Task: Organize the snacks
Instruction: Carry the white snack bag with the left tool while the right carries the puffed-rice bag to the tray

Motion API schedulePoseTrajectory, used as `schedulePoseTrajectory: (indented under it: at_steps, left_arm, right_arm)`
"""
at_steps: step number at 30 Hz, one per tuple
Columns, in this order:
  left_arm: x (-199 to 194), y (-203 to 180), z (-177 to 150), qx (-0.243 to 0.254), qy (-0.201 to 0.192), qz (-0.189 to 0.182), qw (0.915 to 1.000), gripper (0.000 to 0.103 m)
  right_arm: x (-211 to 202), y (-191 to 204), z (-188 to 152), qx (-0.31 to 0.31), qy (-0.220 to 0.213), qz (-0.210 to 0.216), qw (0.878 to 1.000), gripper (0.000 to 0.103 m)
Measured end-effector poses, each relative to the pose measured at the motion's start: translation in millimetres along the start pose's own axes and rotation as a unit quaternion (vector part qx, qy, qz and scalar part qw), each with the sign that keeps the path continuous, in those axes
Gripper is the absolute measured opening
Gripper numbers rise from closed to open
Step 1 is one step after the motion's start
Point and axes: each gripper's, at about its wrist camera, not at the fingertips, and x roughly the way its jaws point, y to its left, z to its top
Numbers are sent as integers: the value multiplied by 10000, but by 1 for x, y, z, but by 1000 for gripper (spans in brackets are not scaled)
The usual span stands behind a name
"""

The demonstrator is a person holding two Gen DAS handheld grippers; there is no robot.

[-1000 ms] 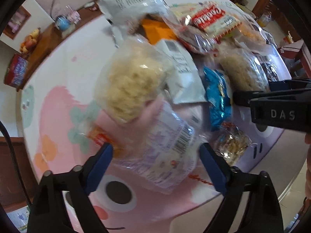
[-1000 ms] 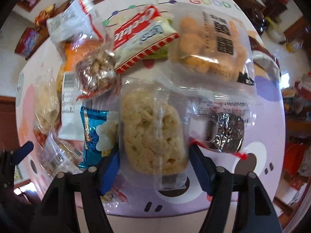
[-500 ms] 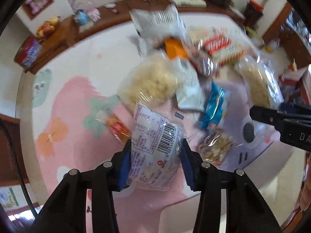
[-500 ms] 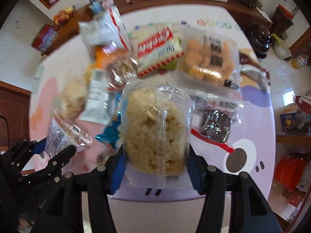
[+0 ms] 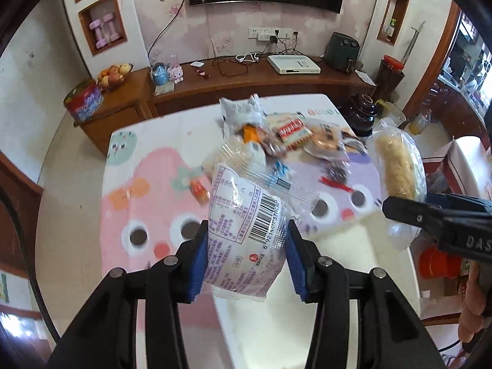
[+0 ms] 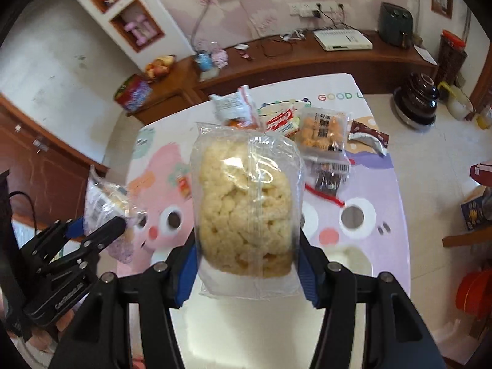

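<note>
I hold a gripper in each hand, and both now carry a snack packet above the table (image 5: 144, 313). My left gripper (image 5: 246, 258) is clenched on a white packet (image 5: 243, 230) printed with purple text and a barcode; a second ago its jaws stood wide around this packet as it lay on the table, and they have just closed onto it. My right gripper (image 6: 246, 264) grips a clear bag (image 6: 246, 212) of pale puffed rice cake, pads pressing both sides; its jaws narrowed a little as the grip settled. A second ago both packets lay on the table among the pile; now both hang in the air above its near edge, and the table looks farther below me, with the television wall in view beyond it. In the left view, the rice cake bag shows to the right of the table, pinched in the other gripper. The remaining snacks (image 6: 307, 135) sit in a loose heap at the table's far end: a red and white packet, a bag of orange puffs, a dark wrapper and others. I judge two items are picked and lifted clear, ready to be carried to wherever they belong, while most of the sorting is still to do.
</note>
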Motion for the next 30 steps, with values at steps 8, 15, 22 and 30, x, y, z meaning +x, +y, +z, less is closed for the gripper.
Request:
schedulePoseTrajectory:
  at_steps: [8, 15, 22, 30]
  left_arm:
    - [-20, -37, -74, -152, 166, 244, 9994, 45]
    - [-11, -51, -115, -187, 336, 483, 9981, 45]
    - [-1, -56, -140, -299, 564, 486, 9968, 45]
    - [-8, -57, -151, -338, 507, 524, 9968, 84]
  right_arm:
    - [-44, 9, -73, -469, -123, -163, 9987, 57]
    - [-31, -2, -117, -558, 145, -330, 9978, 57]
    - [-10, -6, -147, -589, 462, -415, 9963, 57]
    - [-8, -1, -160, -630, 492, -494, 9956, 57]
